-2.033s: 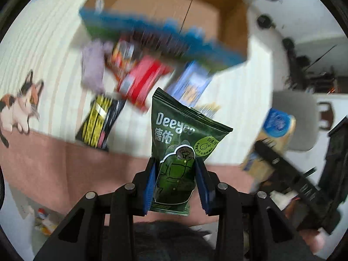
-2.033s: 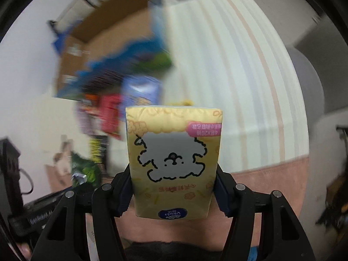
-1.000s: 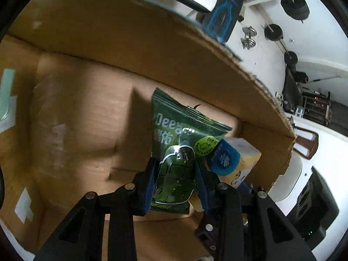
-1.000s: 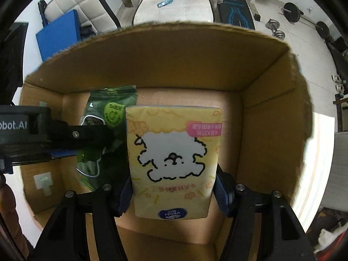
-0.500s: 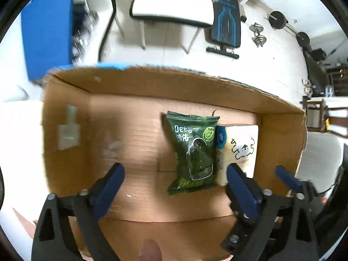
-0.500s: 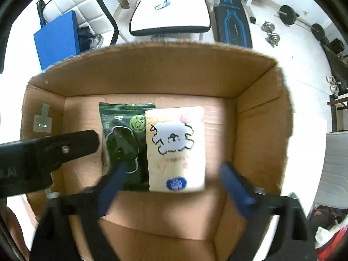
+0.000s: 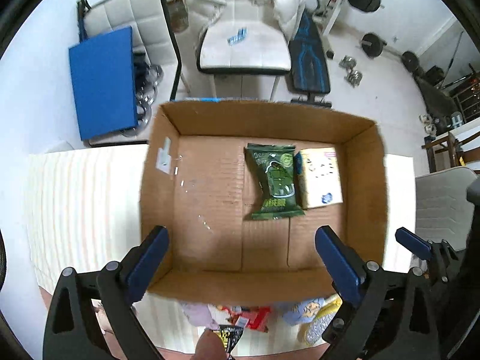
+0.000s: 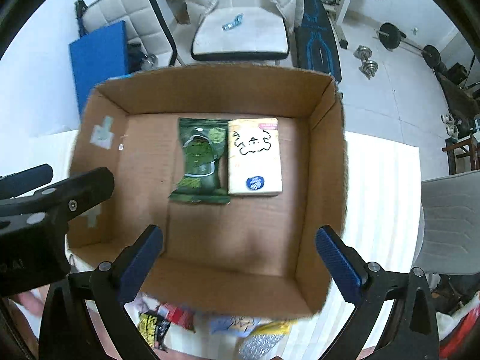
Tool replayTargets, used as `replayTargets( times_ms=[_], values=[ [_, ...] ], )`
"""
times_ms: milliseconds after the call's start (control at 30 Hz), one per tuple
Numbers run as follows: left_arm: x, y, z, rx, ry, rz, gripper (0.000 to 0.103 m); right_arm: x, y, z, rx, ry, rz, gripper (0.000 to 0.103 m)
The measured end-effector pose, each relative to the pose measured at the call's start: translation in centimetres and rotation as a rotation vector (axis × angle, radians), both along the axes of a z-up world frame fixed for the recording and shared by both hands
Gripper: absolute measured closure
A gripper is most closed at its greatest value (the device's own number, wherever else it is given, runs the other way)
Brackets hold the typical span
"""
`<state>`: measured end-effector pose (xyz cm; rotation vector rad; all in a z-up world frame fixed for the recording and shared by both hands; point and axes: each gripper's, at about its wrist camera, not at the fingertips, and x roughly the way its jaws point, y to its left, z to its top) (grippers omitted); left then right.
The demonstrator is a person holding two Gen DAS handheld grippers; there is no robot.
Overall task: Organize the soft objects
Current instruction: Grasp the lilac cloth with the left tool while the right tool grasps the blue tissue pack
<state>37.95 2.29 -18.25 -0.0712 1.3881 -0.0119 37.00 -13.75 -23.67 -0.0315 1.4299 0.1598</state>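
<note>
both wrist views look steeply down from above, sharing the open cardboard box (image 7: 364, 162) interior

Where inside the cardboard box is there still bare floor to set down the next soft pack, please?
The cardboard box has bare floor left of the green snack pack, up to the left wall, and along the whole near strip. Only a narrow gap remains right of the yellow tissue pack. Outside, the near wall is crowded with loose packets.

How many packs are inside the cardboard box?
2: a green snack pouch lies flat mid-floor in the brown cardboard box; a yellow tissue pack lies right beside it.
</note>
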Motion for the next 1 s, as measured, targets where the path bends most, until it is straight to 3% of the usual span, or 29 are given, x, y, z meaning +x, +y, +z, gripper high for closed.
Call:
replayTargets(
  times_ms=[233,300,400,500,633,833,1000],
  values=[
    [-5.8,0.1,6.1,0.040,-0.160,-0.020,0.003,-4.7,-0.4,5.3,0.074,-0.099,0.000,0.000],
    [-8.0,0.8,6.7,0.038,-0.165,-0.008,0.003,-6.9,-0.8,6.3,0.086,-0.116,-0.006,0.000],
    [-11.0,2.3,5.7,0.035,-0.149,0.010,0.003,-10.2,-1.8,5.4,0.090,-0.089,-0.039,0.000],
    [-13.4,4.3,1.8,0.039,-0.082,0.049,0.003,-12.8,-2.9,2.6,0.076,-0.037,-0.080,0.000],
    [-15.0,7.0,-5.9,-0.017,0.086,0.114,0.007,-14.9,-3.8,-4.7,0.112,0.125,-0.146,0.000],
    [-15.8,8.3,-15.0,-0.046,0.246,0.142,0.013,-14.5,-3.1,-12.8,0.100,0.203,-0.190,0.000],
    [-15.4,9.1,-19.7,-0.088,0.304,0.184,0.020,-14.3,-2.8,-15.7,0.089,0.221,-0.223,0.003]
  ],
)
